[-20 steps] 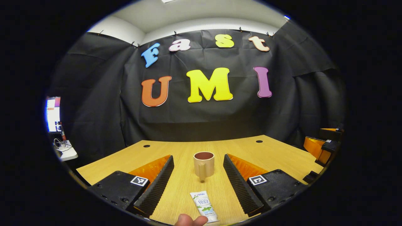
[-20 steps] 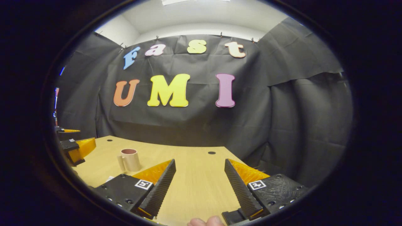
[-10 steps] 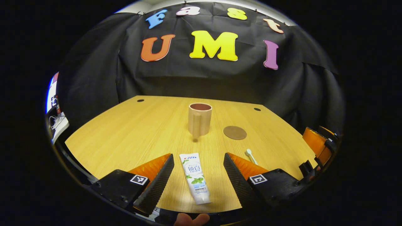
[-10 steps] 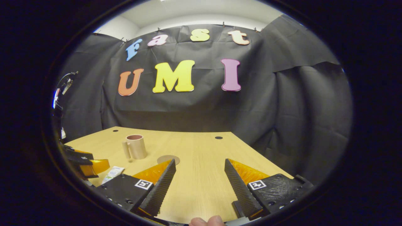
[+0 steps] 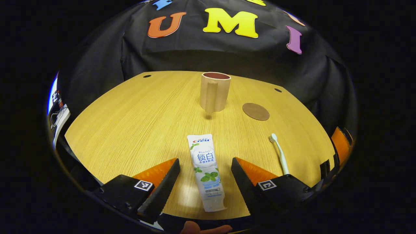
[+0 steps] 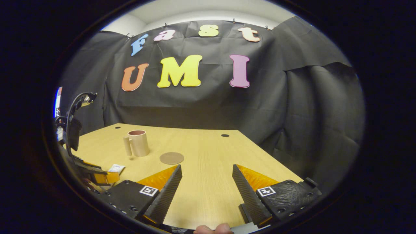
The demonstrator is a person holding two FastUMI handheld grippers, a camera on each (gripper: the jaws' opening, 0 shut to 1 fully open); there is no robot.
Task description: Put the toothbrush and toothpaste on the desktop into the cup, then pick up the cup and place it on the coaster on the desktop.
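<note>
1. Hovering above desk point(image 5: 136, 117): left hand-held gripper point(image 5: 204, 177), fingers spread wide, straddling flat toothpaste point(image 5: 207, 170), untouched.
2. Lying rightward: toothbrush point(image 5: 279, 152).
3. Standing beyond: cup point(image 5: 214, 91), beside coaster point(image 5: 255, 111).
4. Gaping wide, empty: right hand-held gripper point(image 6: 207, 185).

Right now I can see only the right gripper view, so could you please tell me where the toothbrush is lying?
Observer: The toothbrush lies flat on the table, on the near side of the coaster, with its bristle end toward the coaster.
Operator: Thank you. Is the left gripper holding the toothpaste?
Observer: No. The left gripper is open, and the toothpaste lies between its fingers without touching them.
</note>
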